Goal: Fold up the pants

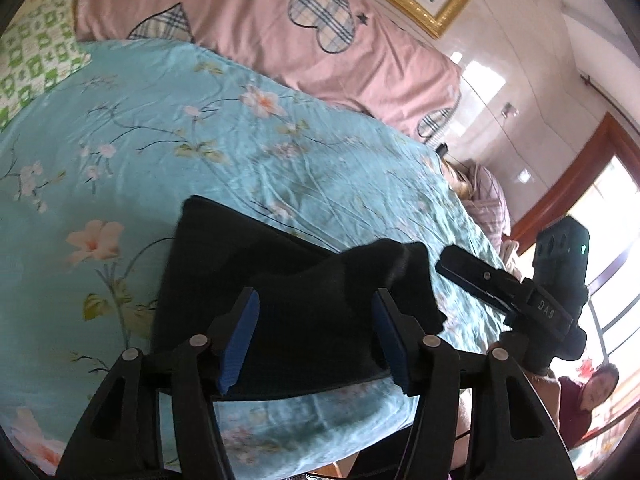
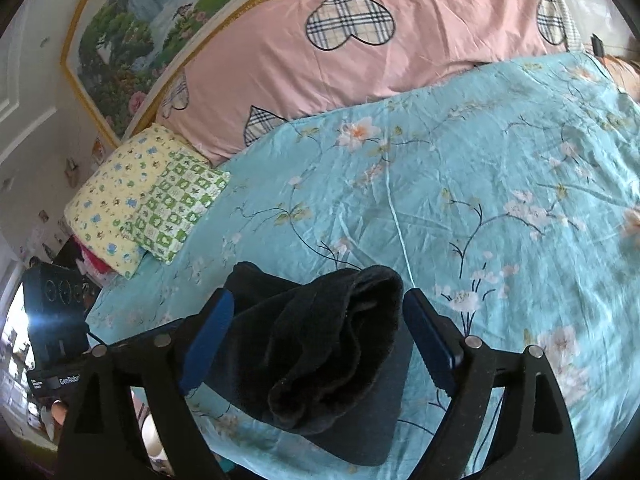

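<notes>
Lying folded near the bed's front edge, the black pants [image 2: 320,360] run across the turquoise floral sheet [image 2: 480,180], bunched hem flopped on top. Left gripper [image 1: 316,336] and right gripper [image 2: 316,344] both hover released, jaws wide, pads clear of the cloth. Pink quilt [image 2: 320,72] and small pillows [image 2: 140,200] sit well behind.

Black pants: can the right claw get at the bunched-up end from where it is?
Probably yes. The right claw is open, and the bunched end of the black pants lies between its pads with nothing else in the way.
</notes>
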Available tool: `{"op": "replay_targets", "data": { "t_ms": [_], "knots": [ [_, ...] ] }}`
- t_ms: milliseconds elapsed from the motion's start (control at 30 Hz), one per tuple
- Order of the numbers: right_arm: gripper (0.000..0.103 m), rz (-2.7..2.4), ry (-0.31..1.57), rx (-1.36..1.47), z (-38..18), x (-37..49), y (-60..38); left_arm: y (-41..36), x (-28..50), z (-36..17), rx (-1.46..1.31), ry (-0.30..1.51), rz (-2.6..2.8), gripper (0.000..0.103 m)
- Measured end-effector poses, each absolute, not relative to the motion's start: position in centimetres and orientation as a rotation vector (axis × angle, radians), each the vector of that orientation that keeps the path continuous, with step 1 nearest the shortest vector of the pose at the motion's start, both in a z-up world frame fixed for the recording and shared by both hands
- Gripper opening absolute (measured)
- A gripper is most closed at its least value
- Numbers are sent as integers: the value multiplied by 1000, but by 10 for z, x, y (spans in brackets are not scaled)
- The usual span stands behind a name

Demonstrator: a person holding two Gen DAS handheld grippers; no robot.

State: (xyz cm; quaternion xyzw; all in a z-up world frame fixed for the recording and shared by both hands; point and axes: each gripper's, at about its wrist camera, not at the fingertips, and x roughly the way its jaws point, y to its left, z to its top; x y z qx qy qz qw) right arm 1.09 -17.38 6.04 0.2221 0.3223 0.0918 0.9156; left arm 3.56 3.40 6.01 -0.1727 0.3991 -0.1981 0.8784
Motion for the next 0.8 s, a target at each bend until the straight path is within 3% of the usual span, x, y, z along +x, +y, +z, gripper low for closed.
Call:
{"op": "replay_targets", "data": {
  "t_ms": [367, 800],
  "knots": [
    [87, 88, 721, 519, 39, 19, -175, 72, 51, 48, -408, 849, -346, 68],
    [87, 35, 799, 580, 7, 13, -187, 73, 69, 23, -408, 919, -332, 69]
  ]
}}
